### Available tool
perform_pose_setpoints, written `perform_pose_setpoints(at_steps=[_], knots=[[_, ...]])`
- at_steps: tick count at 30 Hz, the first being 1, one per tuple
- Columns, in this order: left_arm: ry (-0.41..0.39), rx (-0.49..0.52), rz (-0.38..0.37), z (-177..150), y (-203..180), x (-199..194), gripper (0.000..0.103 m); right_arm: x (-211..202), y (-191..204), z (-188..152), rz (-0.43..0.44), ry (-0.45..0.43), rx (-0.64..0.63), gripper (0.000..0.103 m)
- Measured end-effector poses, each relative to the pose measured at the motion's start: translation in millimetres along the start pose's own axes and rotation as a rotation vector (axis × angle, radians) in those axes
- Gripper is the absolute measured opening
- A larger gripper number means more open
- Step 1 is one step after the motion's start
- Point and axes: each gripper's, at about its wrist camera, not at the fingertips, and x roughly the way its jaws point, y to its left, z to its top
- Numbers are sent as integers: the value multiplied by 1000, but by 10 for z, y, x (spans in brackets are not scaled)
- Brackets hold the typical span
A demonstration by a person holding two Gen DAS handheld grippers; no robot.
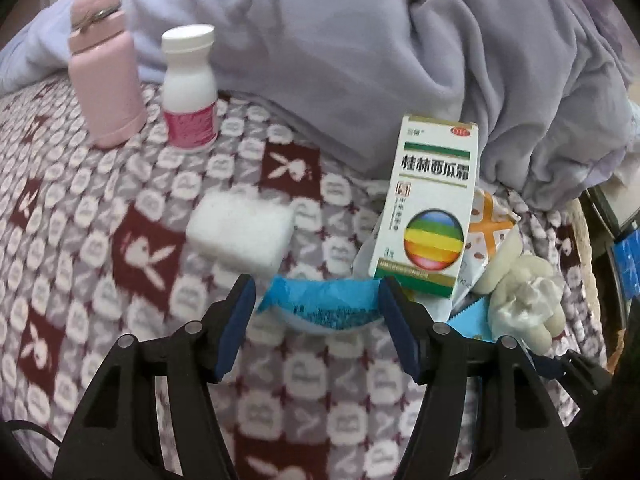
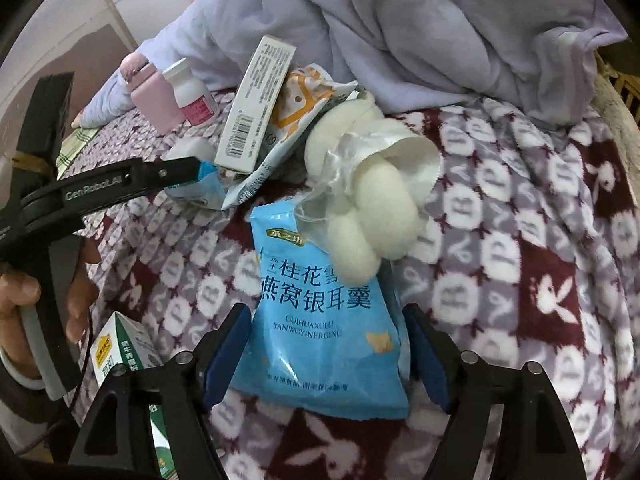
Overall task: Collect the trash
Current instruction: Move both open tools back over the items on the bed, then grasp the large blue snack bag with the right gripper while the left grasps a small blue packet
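Two hand-held grippers hover over litter scattered on a maroon-and-grey fleece blanket (image 2: 520,240) patterned with white rabbit heads.

The left gripper (image 1: 316,284) is spread, its blue pads flanking a crumpled blue wrapper (image 1: 320,300); whether they touch it is unclear. The right gripper (image 2: 324,316) is likewise released around a light blue snack packet (image 2: 324,320) printed "GUIHUAXUE… YANWOYINERGENG" under large Chinese characters; its top is hidden beneath a white plush toy (image 2: 380,216). A white medicine carton (image 1: 432,208) with green bands, a rainbow ball and a red "OTC" oval stands upright just beside the wrapper, an orange-and-white sachet (image 1: 490,232) partly hidden behind it. A white foam block (image 1: 240,232), white bottle with blurred pink label (image 1: 188,92) and pink flask (image 1: 106,80) sit farther back by a lilac quilt (image 1: 360,60). The left tool's arm reads "GenRobot.AI". A green-and-white milk carton (image 2: 124,356) is cut off at the lower left of the right wrist view.
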Motion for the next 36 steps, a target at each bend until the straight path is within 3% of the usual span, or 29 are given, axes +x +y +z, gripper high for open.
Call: perform_pose_setpoints(at_steps=[3,13,14,16,19,21,28,33,36], knots=[[-1,5,-29,-14,-6,34,63,50,25,7,-13,1,-18,78],[78,169,-82,-148,-183,39,61,7,10,-51,-21,-13,-44,76],[82,171,-89,-161,-193,41,52,0,16,-54,-19,-21,-45,71],[111,213,-102,-217,-269,37,42,-48,-3,-112,-16,-30,-51,68],[128,317,-59,-339,-424,21,30,-133,-14,-172,-19,-32,-74,62],[121,334,-34,-382,-459,-22,28,-217,-16,-210,-17,-40,-78,61],[67,277,-54,-360,-465,-391,26,-688,-121,-433,2,-89,-68,61],[-3,287,-61,-381,-705,-743,26,-1051,-206,-553,38,-144,-29,61],[-31,287,-67,-435,-895,-895,26,-1238,-215,-599,13,-179,-29,61]])
